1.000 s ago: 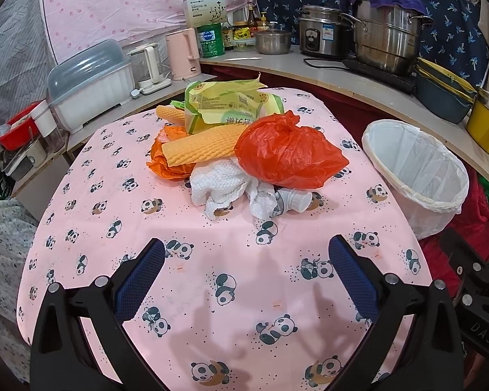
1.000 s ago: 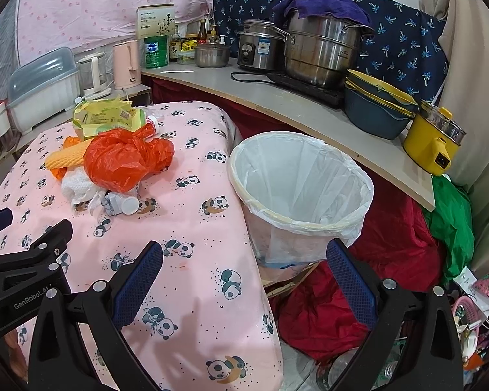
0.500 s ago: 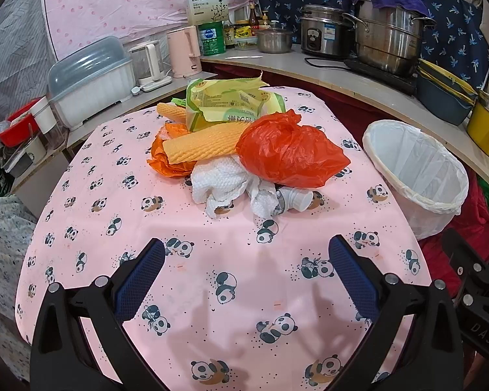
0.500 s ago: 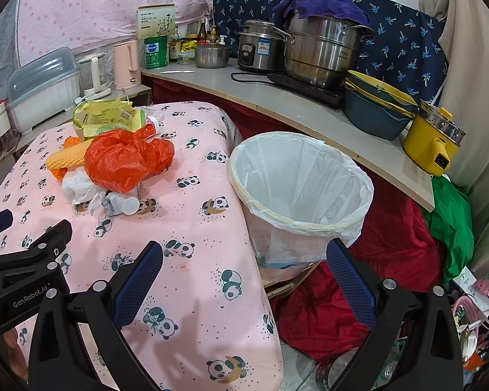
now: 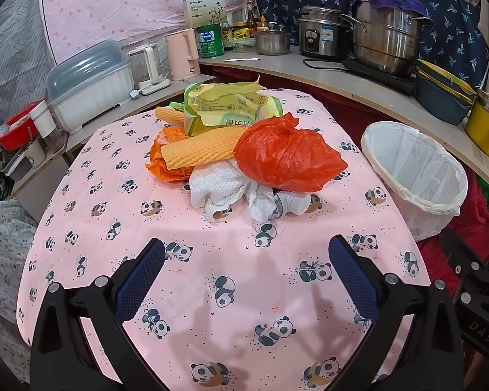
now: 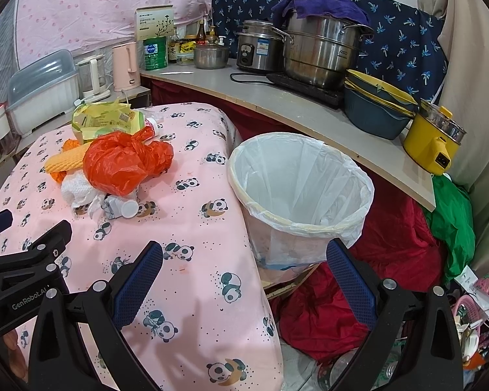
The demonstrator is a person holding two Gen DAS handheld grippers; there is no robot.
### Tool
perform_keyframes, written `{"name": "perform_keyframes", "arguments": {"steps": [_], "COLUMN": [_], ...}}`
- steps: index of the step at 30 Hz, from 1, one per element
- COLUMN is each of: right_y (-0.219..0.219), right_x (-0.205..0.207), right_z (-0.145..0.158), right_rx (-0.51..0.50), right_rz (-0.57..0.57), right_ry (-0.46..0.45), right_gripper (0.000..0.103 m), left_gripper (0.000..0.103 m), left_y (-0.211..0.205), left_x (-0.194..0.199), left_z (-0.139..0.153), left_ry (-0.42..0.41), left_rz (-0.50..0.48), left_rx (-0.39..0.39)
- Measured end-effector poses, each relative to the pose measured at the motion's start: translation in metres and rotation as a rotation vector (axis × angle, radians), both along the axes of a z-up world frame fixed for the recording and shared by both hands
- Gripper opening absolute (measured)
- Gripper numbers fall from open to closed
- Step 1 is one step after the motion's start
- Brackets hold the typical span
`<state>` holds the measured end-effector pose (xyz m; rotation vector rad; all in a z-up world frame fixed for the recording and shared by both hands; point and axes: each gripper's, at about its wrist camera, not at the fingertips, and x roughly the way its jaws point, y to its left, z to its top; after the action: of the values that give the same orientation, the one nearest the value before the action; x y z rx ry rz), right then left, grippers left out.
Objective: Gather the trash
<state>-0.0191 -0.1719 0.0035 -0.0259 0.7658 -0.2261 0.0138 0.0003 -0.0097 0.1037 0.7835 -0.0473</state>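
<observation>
The trash sits in one heap near the middle of the table (image 5: 91,293) in front of me. On top is a crumpled red plastic bag (image 5: 288,156), thin and glossy, knotted at its top. Under its front edge lies a wad of white paper towel (image 5: 218,187) with a dimpled texture, and touching that is a small white bottle (image 5: 293,202) on its side, its round cap facing the bin. To the left a ribbed yellow foam sleeve (image 5: 200,152) lies across an orange plastic bag (image 5: 161,169); a second foam piece (image 5: 169,114) pokes out behind. At the back of the heap a torn yellow-green snack wrapper (image 5: 225,106) stands open.

The bin (image 6: 301,195) stands just beside the table's right edge, a round tapered bucket lined with a thin white bag (image 6: 306,176) folded over its rim. I see nothing inside the liner.

My left gripper (image 5: 246,275) hangs over the near part of the table, blue ribbed pads spread wide, pinching nothing, well short of the heap. My right gripper (image 6: 244,278) is spread just as wide and holds nothing, one finger over the table's edge, the other over the red cloth (image 6: 397,228) on the floor.

The table wears a soft pink cloth printed with pandas. Behind, a curved counter (image 6: 296,104) carries steel pots (image 6: 322,55), a rice cooker (image 6: 259,50), stacked blue-and-yellow basins (image 6: 375,107) and a yellow pot (image 6: 432,141)
</observation>
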Motion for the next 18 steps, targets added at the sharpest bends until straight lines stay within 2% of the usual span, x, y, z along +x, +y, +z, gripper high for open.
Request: {"name": "perform_keyframes", "arguments": {"steps": [8, 18], "right_y": [0.001, 0.01], "right_x": [0.002, 0.016], "right_z": [0.0, 0.003], "right_rx": [0.004, 0.012], "right_rz": [0.003, 0.014], "right_ry": [0.002, -0.006], "right_gripper": [0.096, 0.096], "left_gripper": [0.096, 0.096], "left_y": [0.001, 0.022], "left_x": [0.002, 0.018], "left_z": [0.001, 0.004], "left_ry": [0.005, 0.01], "left_rz": [0.005, 0.034], "left_rx": [0.003, -0.02]}}
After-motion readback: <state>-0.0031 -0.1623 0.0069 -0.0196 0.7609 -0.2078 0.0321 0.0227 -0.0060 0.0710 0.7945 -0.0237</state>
